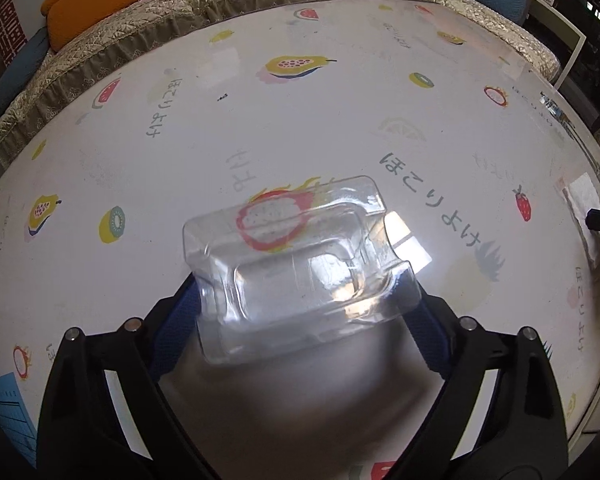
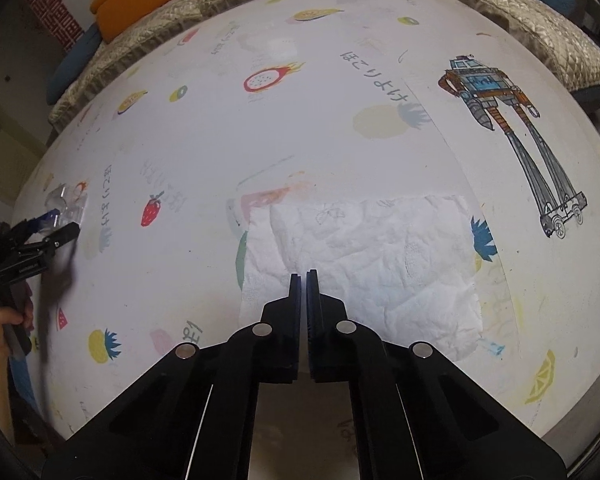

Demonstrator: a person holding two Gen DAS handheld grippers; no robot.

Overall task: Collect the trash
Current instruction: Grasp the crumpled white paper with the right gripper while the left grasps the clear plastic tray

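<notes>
The left tool (image 1: 300, 300) stands apart around the blister pack (image 1: 296, 256); it may slip. The right tool (image 2: 303, 276), together on the tissue (image 2: 380, 260), may tear it.

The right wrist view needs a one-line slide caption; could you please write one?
Right gripper, fingers shut, over a crumpled paper towel on the fruit-print table.

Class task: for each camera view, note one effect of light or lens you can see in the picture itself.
Left wrist view: window glare on the clear plastic tray, soft shadow below it. Right wrist view: fisheye bulges the table; dim corners; the tissue stays sharp.
</notes>
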